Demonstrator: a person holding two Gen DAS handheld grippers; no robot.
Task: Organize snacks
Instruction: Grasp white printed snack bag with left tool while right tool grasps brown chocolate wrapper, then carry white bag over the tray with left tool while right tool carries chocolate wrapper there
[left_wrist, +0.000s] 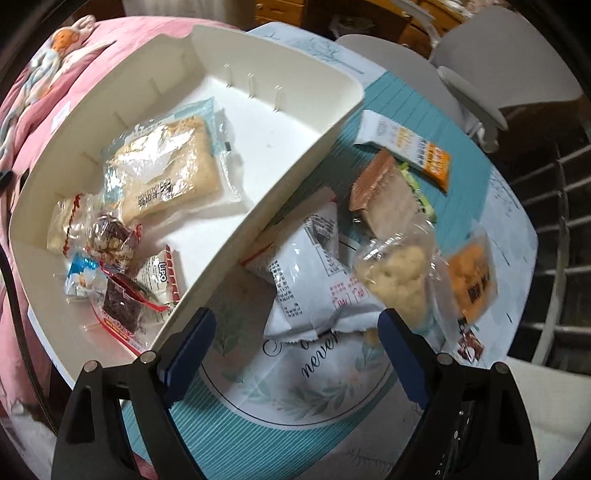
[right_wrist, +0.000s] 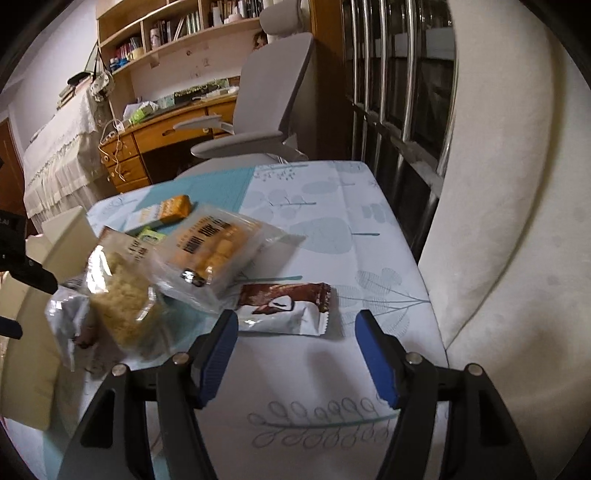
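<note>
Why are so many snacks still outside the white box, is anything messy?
Yes. A heap of snack packets lies jumbled and overlapping on the table beside the white bin, not yet sorted. One brown-and-white bar sits apart. Nothing looks spilled or torn.

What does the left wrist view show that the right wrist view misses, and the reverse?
Only the left wrist view looks into the white bin, with wrapped snacks lying inside, and shows the open left gripper over a white packet. Only the right wrist view shows the open right gripper near a brown-and-white bar, plus a bookshelf. Both show the orange-and-white box, the clear bag of pale snacks and the grey chair.
</note>
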